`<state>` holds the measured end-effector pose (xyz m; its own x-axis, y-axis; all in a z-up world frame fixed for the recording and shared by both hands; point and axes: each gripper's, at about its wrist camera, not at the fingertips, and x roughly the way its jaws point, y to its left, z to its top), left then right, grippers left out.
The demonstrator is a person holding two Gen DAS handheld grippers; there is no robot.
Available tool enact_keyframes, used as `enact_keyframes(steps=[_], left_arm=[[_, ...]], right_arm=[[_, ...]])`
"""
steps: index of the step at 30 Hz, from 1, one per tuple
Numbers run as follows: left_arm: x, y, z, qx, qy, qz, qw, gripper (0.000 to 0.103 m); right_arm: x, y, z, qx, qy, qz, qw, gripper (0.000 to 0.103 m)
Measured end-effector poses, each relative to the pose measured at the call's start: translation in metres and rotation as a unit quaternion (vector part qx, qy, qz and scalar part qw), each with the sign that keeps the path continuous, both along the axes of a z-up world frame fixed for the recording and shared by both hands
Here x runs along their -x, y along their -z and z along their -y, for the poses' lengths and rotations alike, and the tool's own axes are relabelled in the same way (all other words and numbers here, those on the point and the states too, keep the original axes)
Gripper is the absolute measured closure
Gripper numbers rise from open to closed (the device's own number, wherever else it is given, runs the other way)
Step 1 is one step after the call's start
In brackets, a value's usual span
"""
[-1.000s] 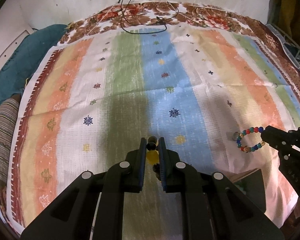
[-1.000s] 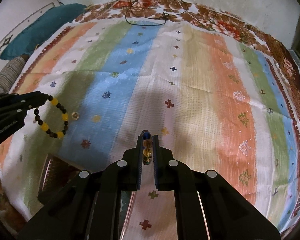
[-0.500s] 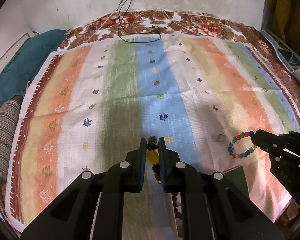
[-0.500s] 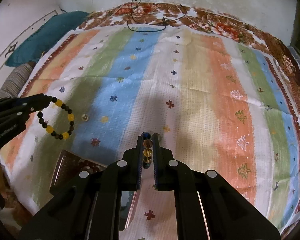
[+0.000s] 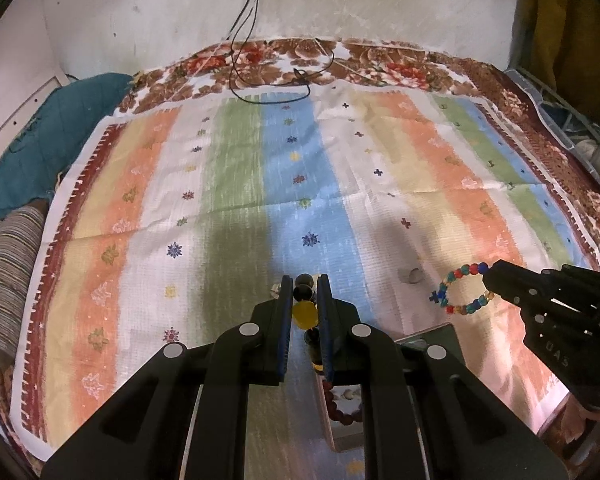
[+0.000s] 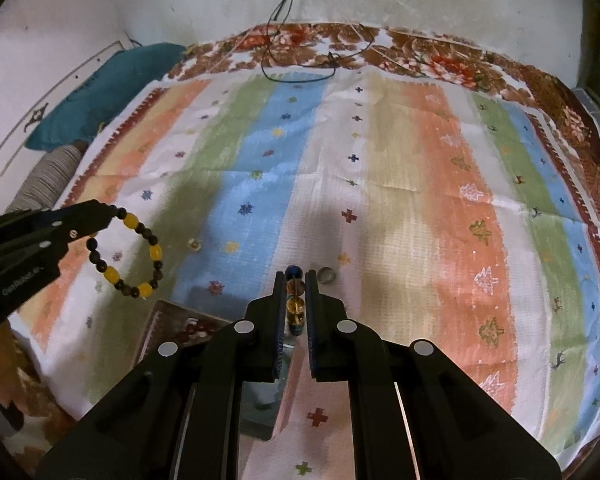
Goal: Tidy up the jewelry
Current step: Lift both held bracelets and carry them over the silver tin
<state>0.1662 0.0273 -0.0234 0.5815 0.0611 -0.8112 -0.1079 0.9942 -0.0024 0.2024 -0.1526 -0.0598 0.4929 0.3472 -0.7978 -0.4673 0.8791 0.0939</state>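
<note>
Beaded bracelets hang pinched, yellow-and-black bracelet (image 6: 126, 255) in left gripper (image 5: 305, 292), multicoloured bracelet (image 5: 462, 290) in right gripper (image 6: 296, 284); rings (image 6: 326, 275) beyond them unsorted; box (image 5: 342, 408) beneath awaits.

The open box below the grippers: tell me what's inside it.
In the box a reddish-brown bead bracelet shows; the left gripper and right gripper cover the rest.

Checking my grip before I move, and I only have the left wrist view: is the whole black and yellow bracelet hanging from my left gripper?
Observer: Yes. The black and yellow bracelet hangs as a full loop from the left gripper.
Operator: And the right gripper's hold?
Observer: The right gripper is shut on amber beads of the multicoloured bracelet, with a blue bead at its tip.
Operator: Anything loose I'm missing?
Observer: A small pale piece lies on the cloth right of the loop. Your gripper's finger mostly hides it.
</note>
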Motion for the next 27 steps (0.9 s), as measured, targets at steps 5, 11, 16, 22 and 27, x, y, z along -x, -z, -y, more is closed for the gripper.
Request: enact_keyframes(steps=[5,11,16,22,27], left_arm=[[0.006,-0.006,0.002,0.006,0.001,0.004,1.0,0.091],[0.015,-0.011,0.006,0.005,-0.002,0.011,0.9999,0.091],[0.025,-0.018,0.014,0.005,0.007,0.02,0.9998,0.091],[0.034,-0.024,0.02,0.006,0.014,0.028,0.9995,0.092],[0.043,-0.027,0.027,0.005,0.023,0.032,0.9992,0.092]], right_arm=[[0.008,-0.004,0.001,-0.008,-0.005,0.004,1.0,0.093],[0.016,-0.009,0.004,-0.015,-0.006,0.009,1.0,0.093],[0.023,-0.012,0.007,-0.028,-0.01,0.009,1.0,0.093],[0.035,-0.018,0.011,-0.042,-0.018,0.014,0.999,0.093],[0.047,-0.021,0.012,-0.043,-0.026,0.02,0.999,0.093]])
